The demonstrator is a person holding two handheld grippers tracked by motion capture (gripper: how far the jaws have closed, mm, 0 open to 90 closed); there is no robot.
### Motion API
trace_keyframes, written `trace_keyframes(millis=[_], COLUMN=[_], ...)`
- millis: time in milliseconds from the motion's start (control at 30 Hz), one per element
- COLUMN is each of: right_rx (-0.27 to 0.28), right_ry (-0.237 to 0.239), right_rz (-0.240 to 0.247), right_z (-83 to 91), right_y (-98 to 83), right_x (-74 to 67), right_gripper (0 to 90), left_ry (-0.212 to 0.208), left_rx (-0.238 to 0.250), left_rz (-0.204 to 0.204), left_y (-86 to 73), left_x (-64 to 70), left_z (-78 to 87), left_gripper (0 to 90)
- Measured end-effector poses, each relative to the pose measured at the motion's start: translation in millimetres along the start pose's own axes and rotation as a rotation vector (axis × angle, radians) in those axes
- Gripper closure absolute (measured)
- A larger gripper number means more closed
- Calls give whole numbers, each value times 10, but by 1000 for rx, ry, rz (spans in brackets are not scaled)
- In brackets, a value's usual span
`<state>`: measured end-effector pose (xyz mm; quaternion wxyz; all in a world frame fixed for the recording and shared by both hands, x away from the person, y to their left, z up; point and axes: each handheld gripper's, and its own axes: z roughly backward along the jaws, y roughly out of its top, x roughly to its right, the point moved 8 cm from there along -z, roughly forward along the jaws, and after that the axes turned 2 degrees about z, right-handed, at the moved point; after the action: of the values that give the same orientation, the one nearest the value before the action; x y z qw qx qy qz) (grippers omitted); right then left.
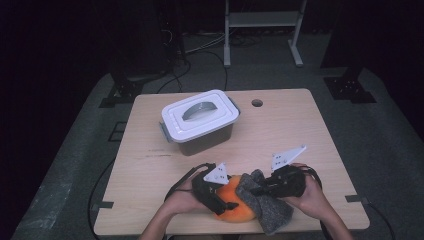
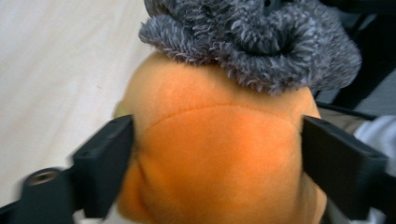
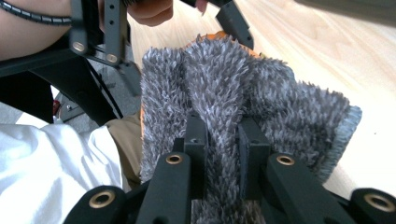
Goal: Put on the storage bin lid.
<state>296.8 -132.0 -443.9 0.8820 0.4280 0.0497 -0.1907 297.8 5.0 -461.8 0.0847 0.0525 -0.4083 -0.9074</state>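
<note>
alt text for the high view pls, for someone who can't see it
At the table's near edge, the left gripper straddles an orange plush toy while the right gripper pinches a grey fuzzy cloth draped against it. A lidded white-topped bin sits farther back.

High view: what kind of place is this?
Likely a lab or recording room, not a home: a lone wooden table on grey carpet, dark surroundings, loose cables and a metal stand frame behind it. A lidded plastic bin sits on the table.
</note>
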Motion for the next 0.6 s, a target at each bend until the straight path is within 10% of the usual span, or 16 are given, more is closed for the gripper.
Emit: trace_keyframes(millis=[233,433,600], right_rx=[70,39,21], right_ry=[-71,-50,-59], right_rz=[13,25,46], right_z=[99,-63,-76], right_y=[97,75,80], right_x=[56,13,-19], right_gripper=[773,774,773], left_ry=[82,28,53], left_rx=[107,75,32], left_rz=[-77,61,33], left_y=[121,57,2], left_x=[-114,-142,-134], left_z=[57,-4,-9], left_gripper=[241,69,150])
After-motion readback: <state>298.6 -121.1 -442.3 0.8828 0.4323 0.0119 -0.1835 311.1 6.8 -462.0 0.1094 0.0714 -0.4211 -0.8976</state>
